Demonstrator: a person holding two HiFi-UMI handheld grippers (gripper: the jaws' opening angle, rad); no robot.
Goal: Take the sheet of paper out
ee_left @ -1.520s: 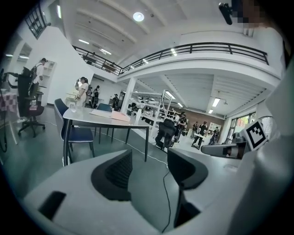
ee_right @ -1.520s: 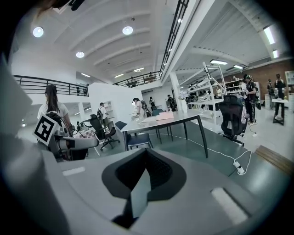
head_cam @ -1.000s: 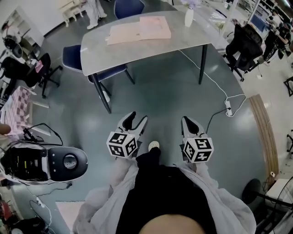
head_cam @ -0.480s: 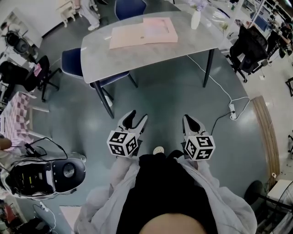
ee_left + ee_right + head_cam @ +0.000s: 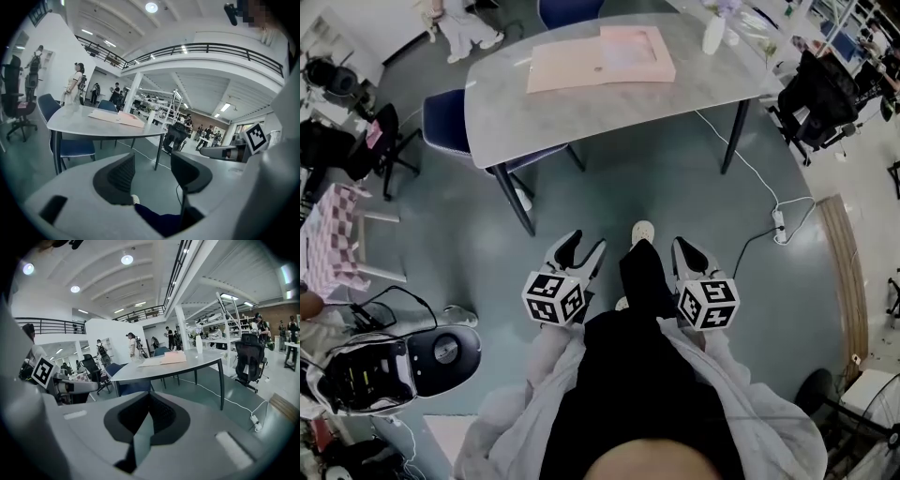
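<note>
head view: left tongs [image 5: 584,241] gape empty, right tongs [image 5: 683,245] clenched, pink folder [image 5: 600,58] on table [image 5: 581,117].

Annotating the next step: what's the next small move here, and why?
Probably step closer to the table. The folder lies on it, far ahead. The left gripper, open and empty, and the right gripper, shut on nothing, hang over the floor, well short of the table's edge. Nothing is within reach yet.

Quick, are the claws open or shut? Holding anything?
Left claw: open, holding nothing.
Right claw: shut, holding nothing.
</note>
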